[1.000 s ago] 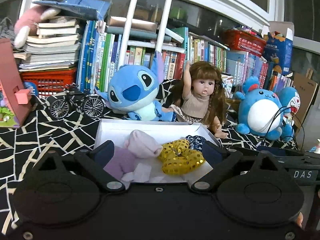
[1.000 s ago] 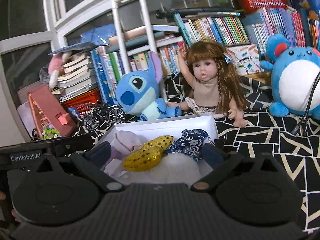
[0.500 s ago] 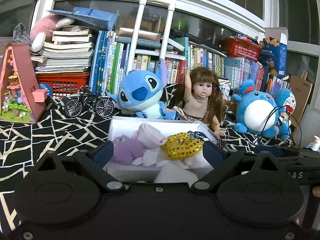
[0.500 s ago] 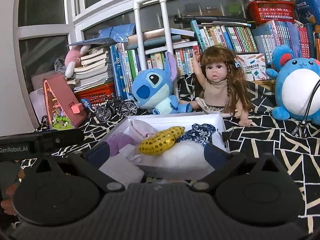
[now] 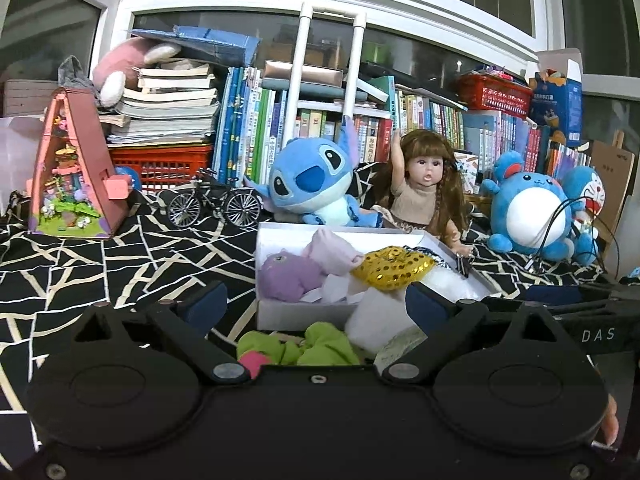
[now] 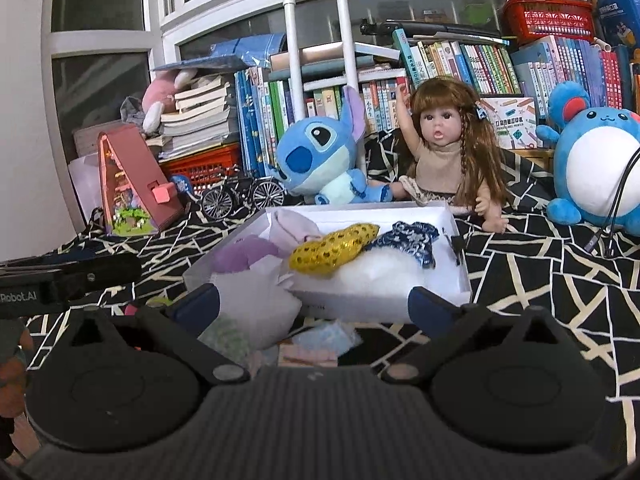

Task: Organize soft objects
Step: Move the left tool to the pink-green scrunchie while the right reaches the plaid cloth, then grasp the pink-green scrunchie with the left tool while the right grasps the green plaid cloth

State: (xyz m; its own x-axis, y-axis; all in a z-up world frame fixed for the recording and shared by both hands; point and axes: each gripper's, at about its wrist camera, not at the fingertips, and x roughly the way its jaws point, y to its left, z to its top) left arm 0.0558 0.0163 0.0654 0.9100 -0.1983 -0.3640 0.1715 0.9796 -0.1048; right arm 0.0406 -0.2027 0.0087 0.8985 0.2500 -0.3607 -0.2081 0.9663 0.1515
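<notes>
white box [image 5: 304, 312] holds gold sequin pillow [image 5: 394, 267], purple plush [image 5: 289, 278] | both jaws spread wide, gripping nothing

Both tongs, left [image 5: 316, 304] and right [image 6: 314, 304], gape wide, gripping nothing.
</notes>
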